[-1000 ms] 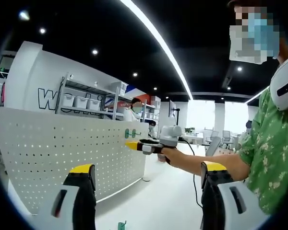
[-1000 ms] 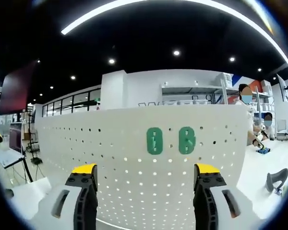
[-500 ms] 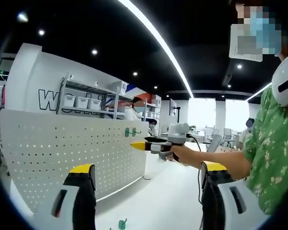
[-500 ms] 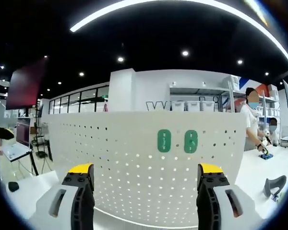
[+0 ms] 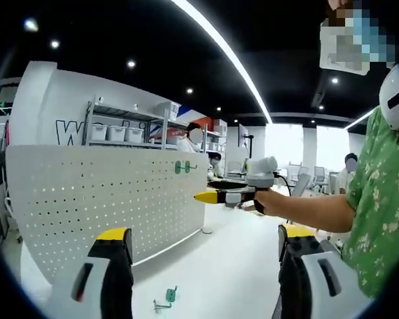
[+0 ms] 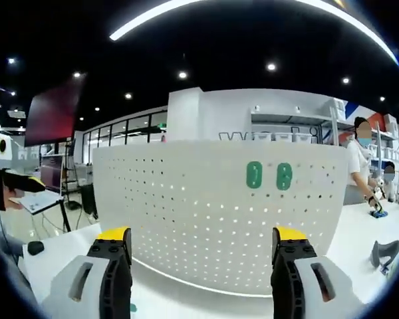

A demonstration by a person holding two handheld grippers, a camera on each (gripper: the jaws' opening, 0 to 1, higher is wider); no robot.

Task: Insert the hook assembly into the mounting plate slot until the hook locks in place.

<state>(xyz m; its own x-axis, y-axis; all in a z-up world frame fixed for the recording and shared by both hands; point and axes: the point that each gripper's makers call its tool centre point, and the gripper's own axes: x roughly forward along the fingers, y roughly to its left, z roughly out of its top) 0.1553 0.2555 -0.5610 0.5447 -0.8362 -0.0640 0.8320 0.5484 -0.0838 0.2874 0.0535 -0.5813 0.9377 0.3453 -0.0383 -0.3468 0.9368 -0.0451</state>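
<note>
White perforated metal mounting plate upright ahead of both grippers, two green oval plastic hooks fixed on it, small green hook assembly lying between spread left gripper jaws, right gripper spread, empty

We are in a large open lab or workshop hall: a dark ceiling with long light strips, metal shelves with storage boxes, a white perforated panel standing on a white worktop, and other people working behind.
</note>
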